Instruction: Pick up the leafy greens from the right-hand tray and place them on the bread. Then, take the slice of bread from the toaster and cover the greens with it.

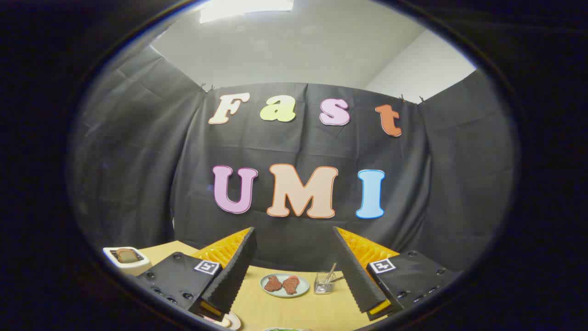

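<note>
My gripper point(293, 230) is open, its fingers spread wide with nothing between them, held above the wooden table point(317, 312). A white toaster point(133, 266) stands at the table's far left, beyond the left finger, with a brown slice of bread point(125, 254) sticking up out of its slot. A sliver of leafy greens point(285, 329) shows at the near edge between the fingers. Under the left finger's base peeks the rim of a pale plate point(233, 320); what lies on it is hidden.
A light blue-grey plate point(301, 290) with two reddish-brown meat pieces lies on the table between the fingers, further off. Beside it, near the right finger, stands a small clear glass point(324, 283) holding thin utensils. The black cloth wall closes the back.
</note>
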{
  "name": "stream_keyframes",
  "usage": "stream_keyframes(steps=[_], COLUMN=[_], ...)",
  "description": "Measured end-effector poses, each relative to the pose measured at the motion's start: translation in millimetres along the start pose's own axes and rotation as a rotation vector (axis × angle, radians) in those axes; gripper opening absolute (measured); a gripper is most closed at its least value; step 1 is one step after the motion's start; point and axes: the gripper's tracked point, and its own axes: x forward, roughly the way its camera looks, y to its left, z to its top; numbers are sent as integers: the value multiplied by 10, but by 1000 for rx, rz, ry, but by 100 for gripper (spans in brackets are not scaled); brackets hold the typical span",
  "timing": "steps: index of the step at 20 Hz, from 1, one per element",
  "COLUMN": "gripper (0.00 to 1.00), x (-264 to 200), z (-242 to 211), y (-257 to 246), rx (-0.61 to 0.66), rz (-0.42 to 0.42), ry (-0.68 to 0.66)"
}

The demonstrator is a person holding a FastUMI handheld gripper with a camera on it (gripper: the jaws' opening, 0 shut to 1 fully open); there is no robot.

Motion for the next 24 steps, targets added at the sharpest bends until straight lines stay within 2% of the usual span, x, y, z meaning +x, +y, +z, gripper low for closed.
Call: stream_keyframes(steps=[15, 24], gripper=[100, 100], x=[-47, -55], z=[74, -53], y=[-176, -167], rx=[17, 10], rz=[-19, 20], ry=[-22, 9])
